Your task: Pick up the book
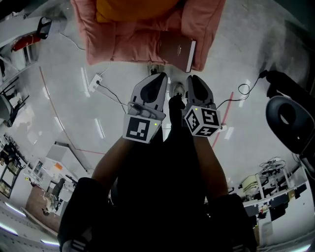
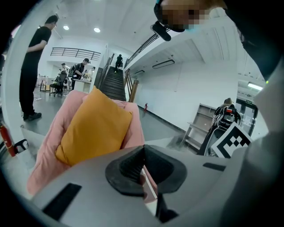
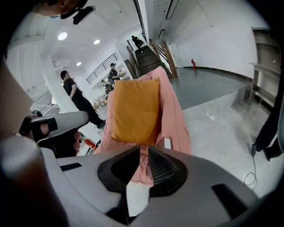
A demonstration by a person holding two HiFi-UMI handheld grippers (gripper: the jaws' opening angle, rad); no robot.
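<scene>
Book first: the flat mauve-brown hardback book with a white page edge (image 1: pixel 178 49) lies on the front right corner of the pink padded fabric armchair (image 1: pixel 113 39), its page edge facing right in the head view. Nothing touches it. A square mustard-orange cushion (image 1: pixel 133 9) leans on the armchair's backrest, behind the book and apart from it.

Your left gripper (image 1: pixel 158 78) and your right gripper (image 1: pixel 193 79) sit side by side over the glossy grey floor (image 1: pixel 59 98), tips pointing at the armchair's front edge. The right one is the nearer to the book, just short of it, not in contact.

Left gripper view: your left gripper (image 2: pixel 143 153) has its black ribbed pads clenched, tips meeting, nothing gripped. The cushion (image 2: pixel 95 126) and the armchair (image 2: pixel 49 146) fill the left half beyond the jaws.

Right gripper view: your right gripper (image 3: pixel 143 153) has its jaws a narrow slit apart, released, with nothing pinched. Only the armchair (image 3: pixel 175 119) shows through the slit, and the cushion (image 3: pixel 135 111) is straight ahead above it.

Background: a white plastic power strip (image 1: pixel 96 81) with a cable on the floor left of the grippers, a black office chair (image 1: pixel 290 118) at far right, a dark staircase (image 2: pixel 114 86) behind the armchair, and a standing person in black clothes (image 2: pixel 33 66) at left.
</scene>
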